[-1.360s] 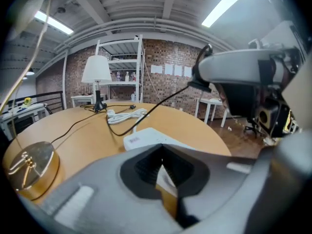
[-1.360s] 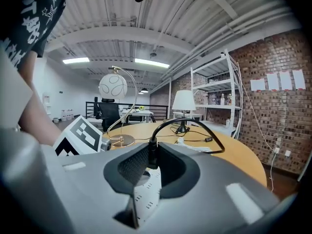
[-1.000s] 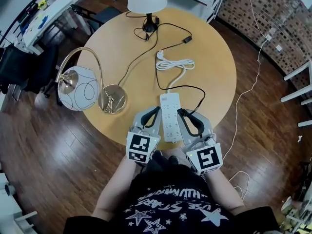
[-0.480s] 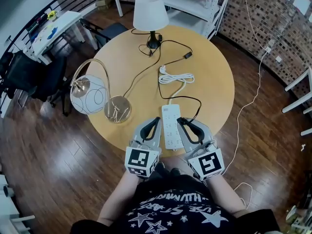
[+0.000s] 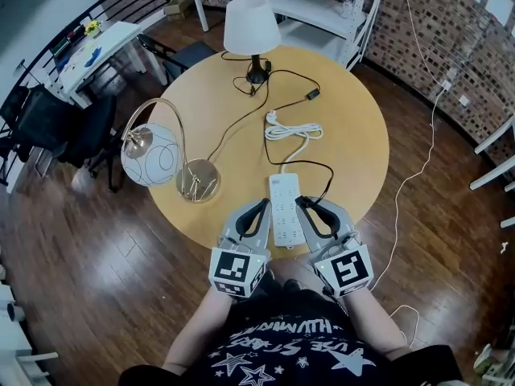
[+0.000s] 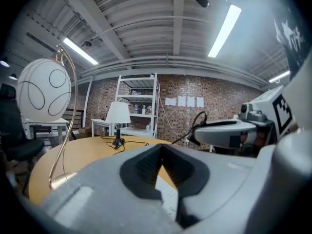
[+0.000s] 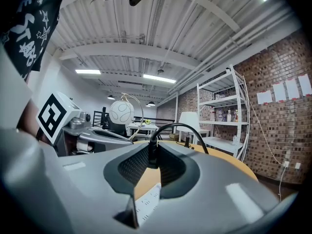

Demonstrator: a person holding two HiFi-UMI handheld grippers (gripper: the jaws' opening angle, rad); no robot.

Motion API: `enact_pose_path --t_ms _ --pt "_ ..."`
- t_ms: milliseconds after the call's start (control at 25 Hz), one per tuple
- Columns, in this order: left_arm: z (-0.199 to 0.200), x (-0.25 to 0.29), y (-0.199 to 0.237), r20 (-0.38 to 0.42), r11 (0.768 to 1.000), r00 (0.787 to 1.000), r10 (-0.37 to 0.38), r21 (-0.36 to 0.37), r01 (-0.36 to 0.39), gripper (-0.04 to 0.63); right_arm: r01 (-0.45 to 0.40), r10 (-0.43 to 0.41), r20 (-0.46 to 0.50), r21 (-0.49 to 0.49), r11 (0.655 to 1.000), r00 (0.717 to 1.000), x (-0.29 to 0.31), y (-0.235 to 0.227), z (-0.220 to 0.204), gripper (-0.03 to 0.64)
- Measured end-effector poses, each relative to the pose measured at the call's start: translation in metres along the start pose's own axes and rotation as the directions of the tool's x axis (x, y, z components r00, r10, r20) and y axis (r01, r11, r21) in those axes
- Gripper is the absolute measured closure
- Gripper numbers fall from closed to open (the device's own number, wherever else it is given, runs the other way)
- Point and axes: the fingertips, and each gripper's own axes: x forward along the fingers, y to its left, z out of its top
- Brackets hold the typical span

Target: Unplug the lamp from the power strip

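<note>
A white power strip (image 5: 285, 209) lies near the front edge of the round wooden table (image 5: 354, 127). My right gripper (image 5: 315, 207) sits at its right side, shut on a black plug (image 7: 151, 152) whose black cord (image 5: 310, 166) loops back across the table. My left gripper (image 5: 257, 212) rests along the strip's left side, jaws together with nothing between them. In the left gripper view the left gripper (image 6: 162, 147) has the strip (image 6: 165, 196) beneath it. A white-shade lamp (image 5: 251, 24) stands at the far edge.
A globe lamp (image 5: 150, 153) on a brass arc with a round base (image 5: 198, 181) stands at the table's left. A coiled white cord (image 5: 294, 129) and a black inline switch (image 5: 311, 96) lie mid-table. White shelving (image 5: 330, 6) and a brick wall stand behind.
The head view has shifted a little, so the table sits lower in frame. Both grippers keep their places on either side of the power strip.
</note>
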Motion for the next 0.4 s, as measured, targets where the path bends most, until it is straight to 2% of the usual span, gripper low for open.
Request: enact_pose_path --t_ms 400 --pt "0.0058 -0.0043 0.0041 0.011 1.000 1.000 0.010 0.003 -0.010 0.592 0.002 -0.002 -0.007 -0.018 1.000 1.000 0.0028 -0.0051 -0.0060 0.560"
